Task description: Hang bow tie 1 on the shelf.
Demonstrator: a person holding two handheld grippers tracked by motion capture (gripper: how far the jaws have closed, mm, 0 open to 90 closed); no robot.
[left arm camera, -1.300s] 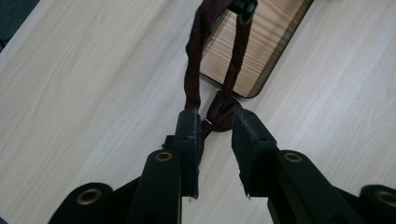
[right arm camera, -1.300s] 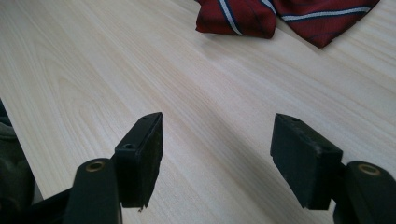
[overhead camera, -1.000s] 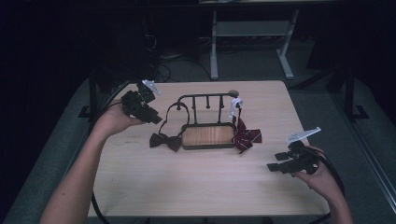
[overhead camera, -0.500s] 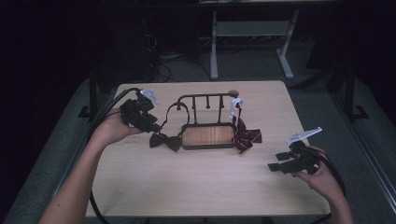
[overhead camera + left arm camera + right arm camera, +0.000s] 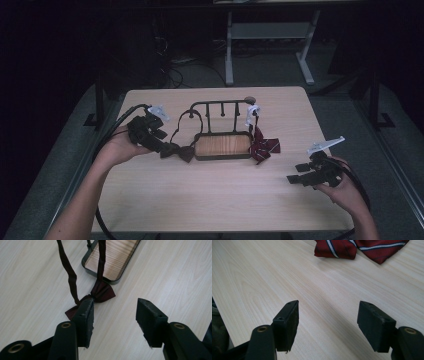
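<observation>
A dark maroon bow tie lies on the table left of a black metal rack with a wooden base. Its strap loops up over the rack's rail. My left gripper is low beside this tie. In the left gripper view its jaws have just been opening around the bow tie, which lies just ahead of the left gripper; the pads press on nothing. A red striped bow tie hangs at the rack's right end. My right gripper rests open near the table's right front, the striped tie far ahead of it.
The rack's rail has several pegs and a white tag at its right end. A metal table frame stands on the floor beyond the table. Bare wood spreads along the near side between my hands.
My left gripper has moved down and toward the maroon bow tie, and its jaws have opened wider. The right gripper has stayed where it was.
</observation>
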